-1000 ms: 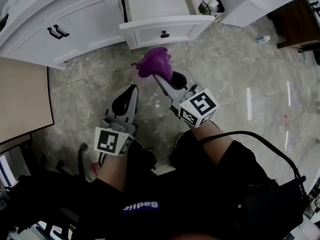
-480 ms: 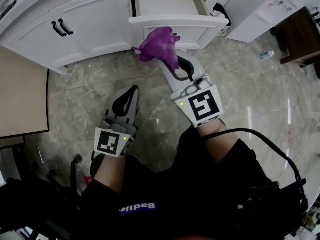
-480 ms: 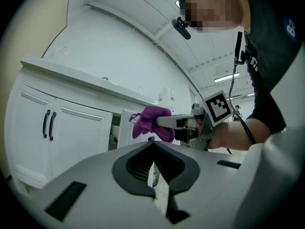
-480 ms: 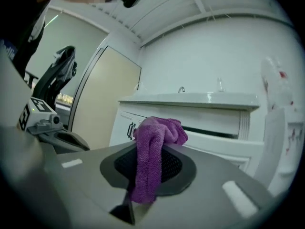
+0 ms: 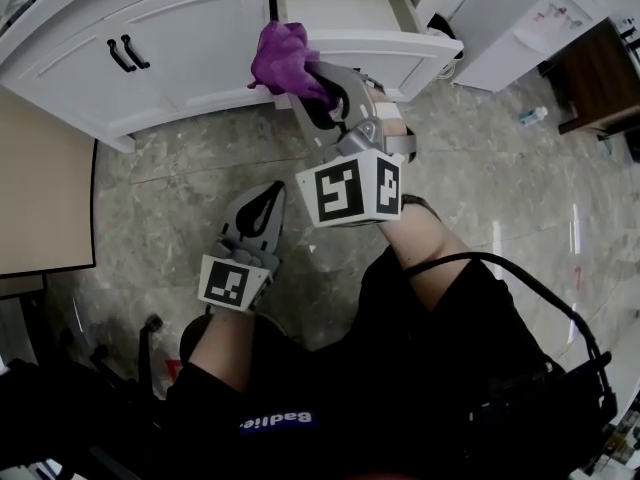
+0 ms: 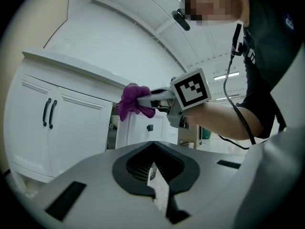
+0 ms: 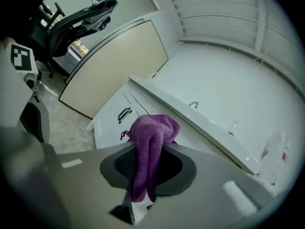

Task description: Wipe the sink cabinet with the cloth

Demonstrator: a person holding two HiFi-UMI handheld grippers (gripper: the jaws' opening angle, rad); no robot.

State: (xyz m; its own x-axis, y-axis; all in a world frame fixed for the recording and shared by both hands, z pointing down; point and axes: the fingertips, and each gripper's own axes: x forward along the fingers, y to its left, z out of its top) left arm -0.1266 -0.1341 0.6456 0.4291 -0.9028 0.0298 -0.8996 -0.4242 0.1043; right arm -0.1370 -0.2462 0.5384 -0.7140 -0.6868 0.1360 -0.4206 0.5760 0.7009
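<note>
Up by the open white drawer, the right gripper stays clamped on the bunched purple cloth, now raised from floor height to the white sink cabinet front, so wiping looks imminent. The left gripper hangs low, jaws together, empty.

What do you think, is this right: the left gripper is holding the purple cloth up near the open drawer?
Not quite. It is the right gripper that holds the purple cloth up near the open drawer. The right gripper view shows the cloth pinched between its jaws. The left gripper is lower down, shut, with nothing in it.
</note>
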